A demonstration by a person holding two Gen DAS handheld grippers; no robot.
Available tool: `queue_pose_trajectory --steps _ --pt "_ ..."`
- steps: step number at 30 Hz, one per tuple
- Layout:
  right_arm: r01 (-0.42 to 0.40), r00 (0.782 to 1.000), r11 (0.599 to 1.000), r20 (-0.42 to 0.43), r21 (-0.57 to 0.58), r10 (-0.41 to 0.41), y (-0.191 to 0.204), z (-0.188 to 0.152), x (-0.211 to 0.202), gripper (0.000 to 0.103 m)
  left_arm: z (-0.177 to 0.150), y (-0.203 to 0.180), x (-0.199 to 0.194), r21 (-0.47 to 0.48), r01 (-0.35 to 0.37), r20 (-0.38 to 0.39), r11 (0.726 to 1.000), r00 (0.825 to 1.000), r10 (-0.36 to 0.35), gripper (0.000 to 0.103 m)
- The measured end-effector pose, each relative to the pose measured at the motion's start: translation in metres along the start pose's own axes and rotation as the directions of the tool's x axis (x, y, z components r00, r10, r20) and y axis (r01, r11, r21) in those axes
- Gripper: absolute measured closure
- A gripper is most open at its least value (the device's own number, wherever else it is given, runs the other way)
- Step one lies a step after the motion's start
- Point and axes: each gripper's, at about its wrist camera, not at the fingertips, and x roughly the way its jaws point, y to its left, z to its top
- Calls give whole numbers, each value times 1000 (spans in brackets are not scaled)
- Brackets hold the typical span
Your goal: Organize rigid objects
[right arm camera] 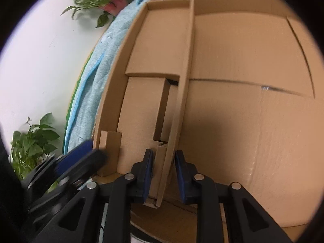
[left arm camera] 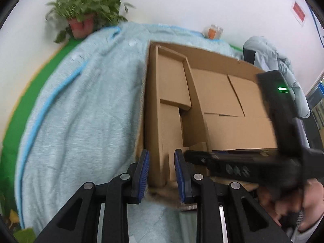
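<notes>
Your two tools grip the near edge of an open cardboard box on a blanket-covered tabletop.

Your left tool (left arm camera: 161, 174) pinches the cardboard box's left wall (left arm camera: 152, 121). Your right tool (right arm camera: 163, 174) straddles the box's inner divider (right arm camera: 182, 93); its left pad touches the card, the right stands just apart. The light blue blanket (left arm camera: 81, 111) lies beneath, with a potted plant (left arm camera: 85, 14) behind.

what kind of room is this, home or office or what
Hard to say; probably an office or lab corner used for recording. A work surface draped in a light blue blanket holds a cardboard box, with a potted plant and a red wall notice.
</notes>
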Motion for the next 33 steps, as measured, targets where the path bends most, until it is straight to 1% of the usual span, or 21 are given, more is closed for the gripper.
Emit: queue_pose_trajectory --steps 2,3,4,5,6,7,8,9,10,11,13,14,15,17,20,23,26,29,30,31,33 --pt "-22 1000 1000 4 18 22 2 1 0 66 -7 -2 -25 7 -1 65 1000 998 1 79" --pt "-38 999 999 11 25 38 3 -1 -3 64 -13 -5 -41 15 -9 105 1000 994 7 76" --pt "-58 998 998 24 28 58 5 -4 -9 57 -17 -8 -54 30 -31 128 999 991 26 73" --pt "-68 997 997 46 26 67 8 -8 -18 44 -23 -12 -68 35 -52 163 998 986 46 58" --pt "-56 993 998 100 14 55 11 -17 -35 38 -29 -16 -83 34 -80 204 996 976 72 31" --pt "-35 988 999 148 3 34 13 -24 -47 29 -35 -19 -95 28 -107 239 994 966 97 17" --pt "-1 979 1000 205 -10 3 15 -33 -62 26 -42 -23 -110 20 -125 282 992 952 115 1" --pt "59 962 998 270 -26 -50 16 -45 -82 26 -51 -27 -126 16 -127 332 992 936 115 1" --pt "145 933 989 338 -36 -124 17 -63 -104 26 -56 -31 -136 19 -120 362 993 926 105 1" --pt "197 909 980 381 -34 -169 19 -77 -119 26 -61 -36 -146 21 -117 384 993 918 100 1" --pt "252 866 968 449 -12 -220 18 -110 -146 26 -75 -46 -166 -18 -131 420 991 899 126 1" --pt "273 847 962 478 -13 -233 17 -126 -157 26 -81 -47 -173 -41 -124 430 991 893 129 1" --pt "298 826 954 507 -22 -247 17 -145 -168 26 -90 -53 -179 -54 -97 440 994 891 111 1" --pt "370 784 929 545 -27 -297 20 -179 -179 26 -109 -70 -186 -53 -26 443 998 895 47 1" --pt "454 735 891 564 3 -376 17 -223 -187 26 -134 -96 -189 -5 10 433 1000 901 -7 1" --pt "495 700 868 573 40 -426 8 -247 -192 26 -162 -126 -191 45 35 395 998 917 -50 1" --pt "523 681 851 577 46 -450 1 -267 -195 25 -186 -150 -192 63 73 373 995 923 -91 1" --pt "526 681 849 573 51 -456 -2 -284 -193 25 -207 -173 -192 75 84 354 994 929 -105 1" --pt "526 683 850 575 41 -450 -1 -289 -192 25 -207 -173 -193 75 95 348 993 930 -115 1" --pt "528 678 849 590 24 -439 -2 -298 -194 25 -211 -177 -194 74 106 342 992 931 -126 1" --pt "535 665 845 606 22 -437 -3 -302 -196 25 -220 -182 -198 68 129 339 989 930 -145 1"
